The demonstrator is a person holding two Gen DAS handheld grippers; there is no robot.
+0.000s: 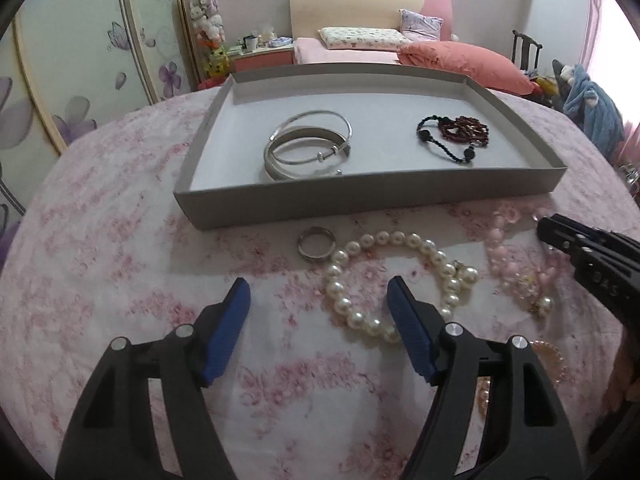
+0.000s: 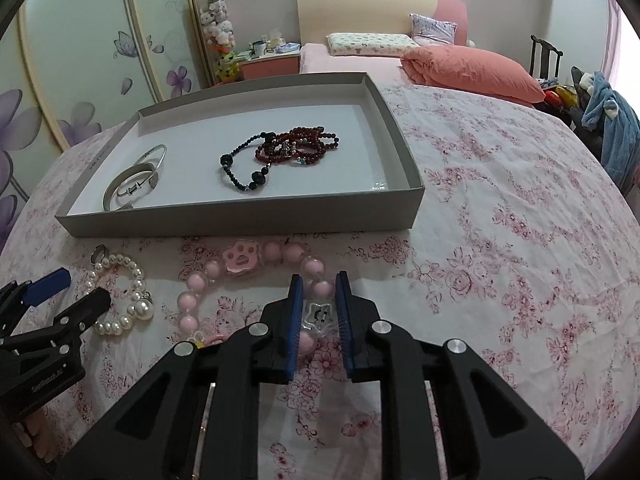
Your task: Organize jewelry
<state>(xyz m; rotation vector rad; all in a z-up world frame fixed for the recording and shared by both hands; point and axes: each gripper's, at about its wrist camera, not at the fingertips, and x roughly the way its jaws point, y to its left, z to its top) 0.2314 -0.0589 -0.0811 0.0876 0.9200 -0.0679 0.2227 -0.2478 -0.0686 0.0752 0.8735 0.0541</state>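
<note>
So the sorting was maybe half done at this point, I'd say. The grey cardboard tray [image 1: 372, 196] sat on the floral bedspread [image 2: 500, 240] and already had two groups in it: the silver bangles [image 1: 308, 146] stacked toward the left side, and a pile of dark red bead bracelets [image 2: 298, 146] tangled up with a black bead bracelet [image 2: 240, 170] more toward the right. Still loose on the bedspread in front of the tray were a silver ring [image 1: 315, 243], a pearl bracelet [image 1: 400, 284] just beside it, and a pink bead bracelet [image 2: 256, 276] with a paw charm. There was also something peachy and beaded near the left tool, but it was mostly hidden so I couldn't tell what. The right gripper [image 2: 319, 292] had its fingers nearly together around the pink beads and a clear star charm, looking like it was pinching that strand, though I couldn't be sure it was fully clamped. The left gripper [image 1: 318, 300] hung over the bedspread with fingers spread wide and nothing in them, one finger overlapping the pearls.
</note>
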